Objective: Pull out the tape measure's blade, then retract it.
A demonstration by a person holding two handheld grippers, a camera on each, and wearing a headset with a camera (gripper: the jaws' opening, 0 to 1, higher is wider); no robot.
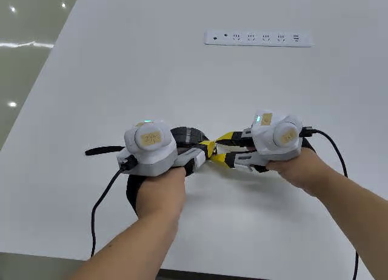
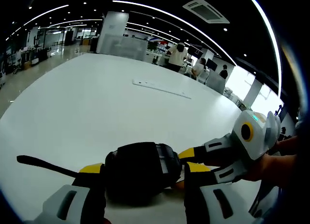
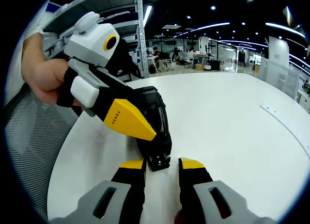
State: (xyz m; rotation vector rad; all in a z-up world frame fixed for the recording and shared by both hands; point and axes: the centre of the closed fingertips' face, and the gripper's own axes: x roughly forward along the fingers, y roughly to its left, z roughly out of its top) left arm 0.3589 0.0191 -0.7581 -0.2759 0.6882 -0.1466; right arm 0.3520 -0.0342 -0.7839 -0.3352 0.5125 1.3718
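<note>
Tape measure: A black tape measure (image 3: 154, 117) is held low over a white table (image 1: 182, 68), with its mouth end turned toward the right gripper.

Left gripper: The left gripper (image 2: 144, 171) is clamped on the tape measure's case. One yellow-tipped jaw presses against each side of it.

Right gripper: The right gripper (image 3: 162, 165) meets the tape measure head-on at its mouth end. Its jaws stand a narrow gap apart, and the front lip of the case sits just between the tips. Whether they are pinching anything there cannot be told.

Hands: A left hand (image 1: 159, 192) grips the left gripper from the near side of the tape measure. A right hand (image 1: 303, 170) holds the other gripper on the tape measure's opposite side.

Strap: A black strap (image 1: 103, 150) lies flat on the table, on the side of the tape measure away from the right gripper.

Cable: A black cable (image 1: 103, 198) drops from the rear of the left gripper, nearer the person than the tape measure.

Power strip: A white power strip (image 1: 257, 37) lies flat well beyond the tape measure, toward the far side of the table.

Background: In the left gripper view, people (image 2: 179, 54) stand far behind the tape measure, past the table.
</note>
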